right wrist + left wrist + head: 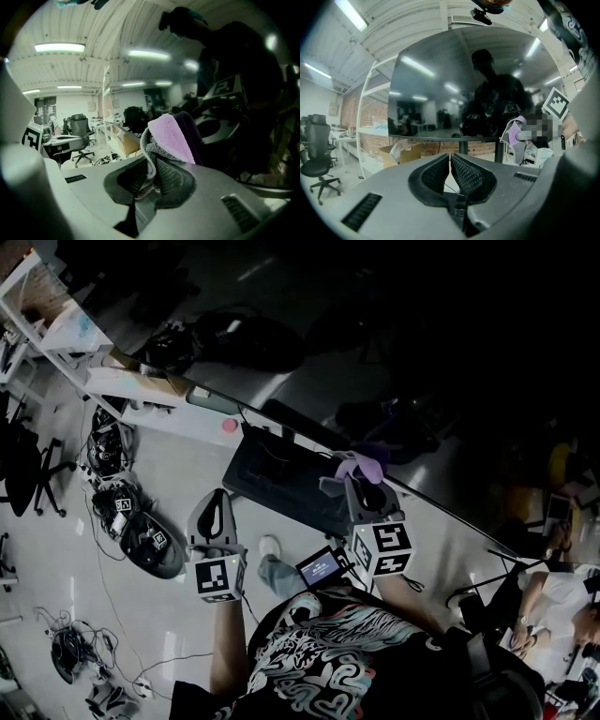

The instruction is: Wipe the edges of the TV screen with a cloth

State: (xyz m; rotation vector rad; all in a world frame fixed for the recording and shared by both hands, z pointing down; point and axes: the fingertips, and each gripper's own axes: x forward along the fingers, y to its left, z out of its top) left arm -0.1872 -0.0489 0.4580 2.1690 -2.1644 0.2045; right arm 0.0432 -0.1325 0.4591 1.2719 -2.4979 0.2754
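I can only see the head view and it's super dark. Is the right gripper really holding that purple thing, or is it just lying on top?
Observer: It's really holding it. In the right gripper view, the right gripper is shut on the purple cloth, and the cloth sticks up out of the jaws.
Operator: What about the other gripper? Is it holding something too?
Observer: No. In the left gripper view, the left gripper has its jaws closed together with nothing between them.
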